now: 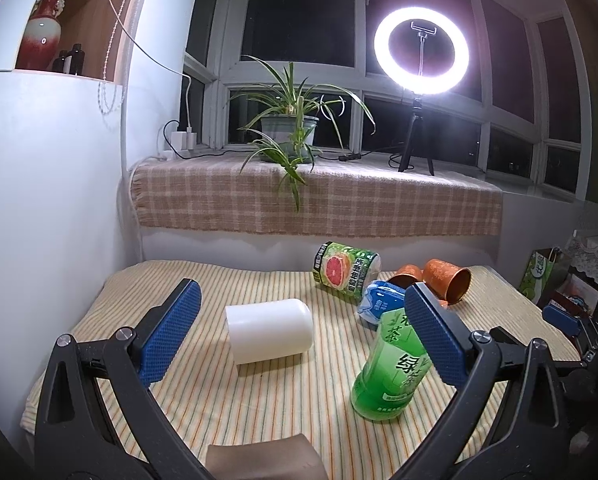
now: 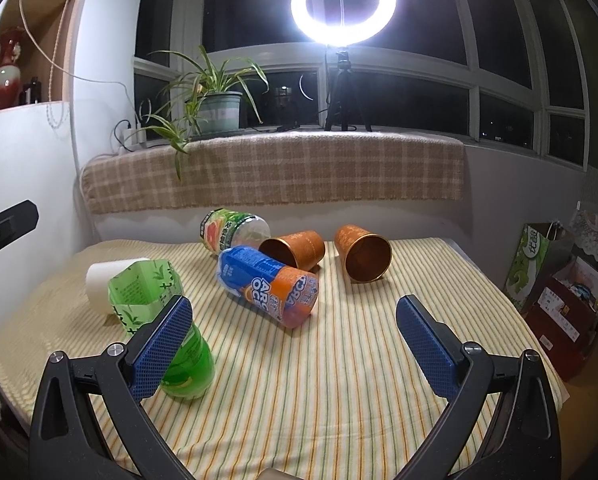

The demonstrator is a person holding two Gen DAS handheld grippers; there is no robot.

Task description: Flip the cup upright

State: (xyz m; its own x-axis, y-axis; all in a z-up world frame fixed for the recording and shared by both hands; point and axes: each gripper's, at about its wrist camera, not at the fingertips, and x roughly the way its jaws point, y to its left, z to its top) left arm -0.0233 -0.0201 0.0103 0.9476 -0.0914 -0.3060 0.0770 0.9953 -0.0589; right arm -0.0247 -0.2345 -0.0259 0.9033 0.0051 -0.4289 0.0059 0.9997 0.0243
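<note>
At the far left of the striped table point(image 1: 259, 420) we hold our left gripper point(image 1: 295, 328) with its blue pads spread wide apart and nothing between them. Straight ahead of it lies the white cup point(image 1: 269, 330) on its side, long axis running left to right across the table, rounded closed end toward the right and the flat end toward the left; we cannot tell from here whether that left end is the open mouth. Bare cloth surrounds it on the left, front and back, and the left table edge is well apart from it.

To its right stands the green tea bottle point(image 1: 391, 372), tilted, just beside the right finger of our left gripper. Behind it lie the grapefruit bottle point(image 1: 345, 270) and the blue and orange bottle point(image 2: 269, 284), both on their sides near the middle.

Further right lie two copper cups: the left copper cup point(image 2: 293, 249), mouth toward the left front, and the right copper cup point(image 2: 363, 252), mouth facing toward us, apart from its neighbour.

Our right gripper point(image 2: 295, 328) hovers over the near right part of the table, fingers wide apart and holding nothing, with open striped cloth ahead of it up to the right copper cup. The right table edge drops to a green bag point(image 2: 529, 264).
</note>
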